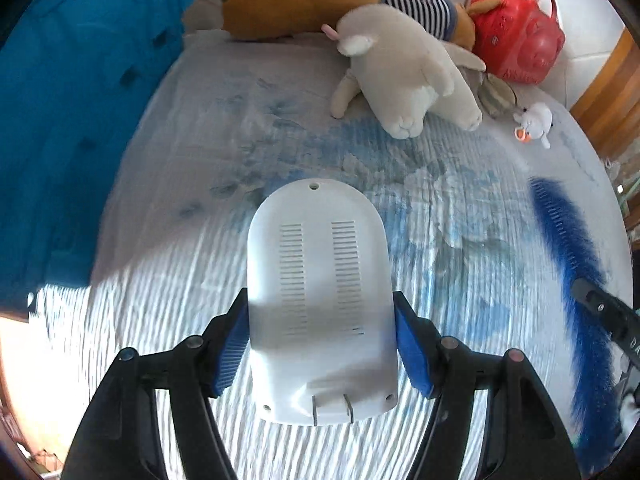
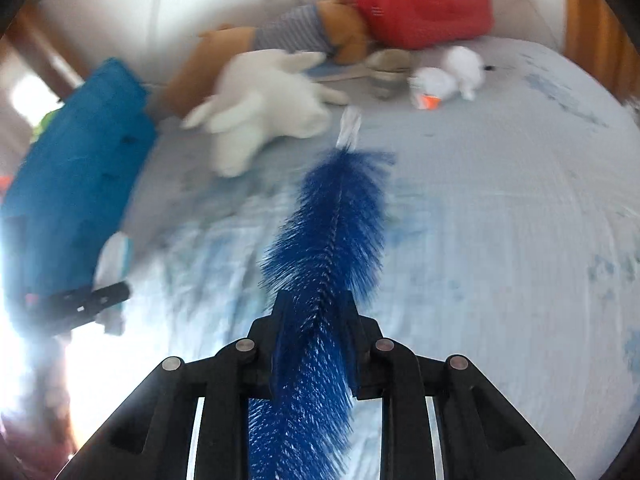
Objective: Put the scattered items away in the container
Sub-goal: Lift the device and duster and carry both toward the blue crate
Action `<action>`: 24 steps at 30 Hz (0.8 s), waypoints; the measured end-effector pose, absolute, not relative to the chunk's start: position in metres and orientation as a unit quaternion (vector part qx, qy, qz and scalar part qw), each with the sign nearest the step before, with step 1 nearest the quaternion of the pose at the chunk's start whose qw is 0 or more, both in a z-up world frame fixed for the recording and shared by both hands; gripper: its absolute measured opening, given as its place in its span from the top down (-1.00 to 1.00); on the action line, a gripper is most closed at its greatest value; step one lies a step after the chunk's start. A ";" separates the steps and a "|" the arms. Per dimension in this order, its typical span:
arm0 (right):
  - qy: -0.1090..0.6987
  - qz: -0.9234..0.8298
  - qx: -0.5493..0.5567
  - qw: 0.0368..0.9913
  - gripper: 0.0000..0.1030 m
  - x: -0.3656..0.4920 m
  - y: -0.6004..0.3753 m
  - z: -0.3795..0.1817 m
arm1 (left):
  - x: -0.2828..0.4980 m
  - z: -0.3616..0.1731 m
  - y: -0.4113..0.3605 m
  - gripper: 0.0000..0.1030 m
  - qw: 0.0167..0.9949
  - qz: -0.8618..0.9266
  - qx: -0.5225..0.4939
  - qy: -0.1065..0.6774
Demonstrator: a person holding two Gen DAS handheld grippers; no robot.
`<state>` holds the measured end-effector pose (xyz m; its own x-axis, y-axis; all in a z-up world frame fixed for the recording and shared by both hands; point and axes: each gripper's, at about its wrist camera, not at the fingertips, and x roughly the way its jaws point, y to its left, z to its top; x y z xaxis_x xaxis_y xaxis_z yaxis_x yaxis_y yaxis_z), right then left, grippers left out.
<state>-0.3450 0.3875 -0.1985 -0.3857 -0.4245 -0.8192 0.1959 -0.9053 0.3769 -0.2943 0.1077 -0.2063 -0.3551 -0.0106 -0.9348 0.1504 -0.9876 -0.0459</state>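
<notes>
We are clamping the white device (image 1: 318,300) between our left gripper's (image 1: 322,340) pads, above the bedsheet (image 1: 160,280). Our right gripper (image 2: 316,344) is pinching the blue brush (image 2: 332,240), its jaws nearly together. The blue bin (image 1: 80,120) is lying left of both; plush toys (image 1: 400,68) are lying ahead.

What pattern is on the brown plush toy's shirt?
Navy and white stripes on the brown plush toy, clearest in the left wrist view.

Left claw (image 1: 322,344) clamps a white vented device (image 1: 320,296) above the bedsheet (image 1: 160,240) — blue container (image 1: 80,100) at left
</notes>
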 end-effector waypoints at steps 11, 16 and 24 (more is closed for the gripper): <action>-0.064 -0.809 0.511 0.284 0.69 -0.315 0.308 -0.174 | -0.226 -0.185 0.060 -0.28 0.111 -0.824 0.546 0.098; -0.054 -0.804 0.546 0.230 0.10 -0.324 0.302 -0.210 | -0.211 -0.199 0.044 -0.28 0.116 -0.817 0.556 0.103; -0.031 -0.794 0.571 0.206 0.22 -0.343 0.272 -0.252 | -0.210 -0.231 0.038 -0.28 0.105 -0.805 0.573 0.113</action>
